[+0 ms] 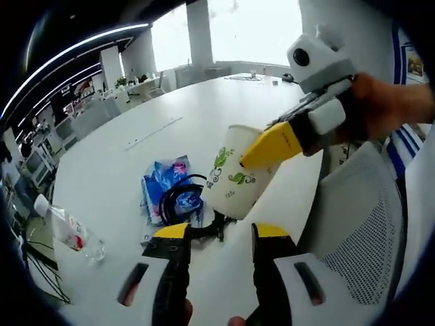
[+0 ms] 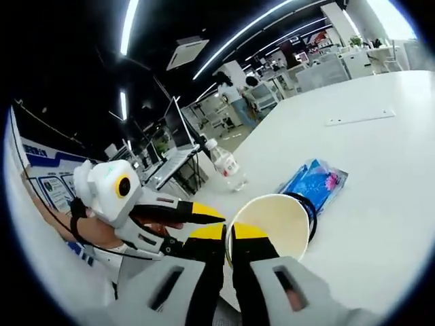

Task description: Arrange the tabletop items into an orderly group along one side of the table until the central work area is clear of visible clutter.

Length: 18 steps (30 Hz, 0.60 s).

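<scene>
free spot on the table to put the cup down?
Bare white table beyond the blue packet and toward the far ruler-like strip. Crowded near the edge: packet, black cable coil, water bottle. The right gripper holds the paper cup above them.

An open office: long ceiling light strips (image 2: 272, 27), bright windows (image 1: 251, 30) behind the white surface (image 1: 204, 109), a grey mesh chair (image 1: 360, 231), distant desks (image 2: 319, 68).
</scene>
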Available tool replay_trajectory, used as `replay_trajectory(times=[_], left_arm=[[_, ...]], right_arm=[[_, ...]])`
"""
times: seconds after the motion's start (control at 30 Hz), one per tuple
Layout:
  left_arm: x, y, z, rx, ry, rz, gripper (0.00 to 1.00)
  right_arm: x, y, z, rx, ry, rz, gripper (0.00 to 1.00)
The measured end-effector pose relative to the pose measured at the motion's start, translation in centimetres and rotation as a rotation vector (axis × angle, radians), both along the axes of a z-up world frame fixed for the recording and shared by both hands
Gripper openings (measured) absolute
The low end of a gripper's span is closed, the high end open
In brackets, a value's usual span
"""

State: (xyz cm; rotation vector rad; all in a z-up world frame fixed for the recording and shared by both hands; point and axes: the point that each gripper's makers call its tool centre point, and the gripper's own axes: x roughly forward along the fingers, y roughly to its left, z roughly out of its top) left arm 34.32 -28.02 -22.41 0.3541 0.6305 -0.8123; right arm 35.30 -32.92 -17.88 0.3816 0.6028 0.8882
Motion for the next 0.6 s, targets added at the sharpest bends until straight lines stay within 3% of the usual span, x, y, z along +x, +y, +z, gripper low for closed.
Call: replay_trajectory(times=[0.6], left_arm=[[2.0, 4.9, 0.6, -0.065, -0.005, 0.181, 0.35]], right_arm=[[0.2, -0.9, -1.2, -0.033, 0.025, 0.025, 0.0]])
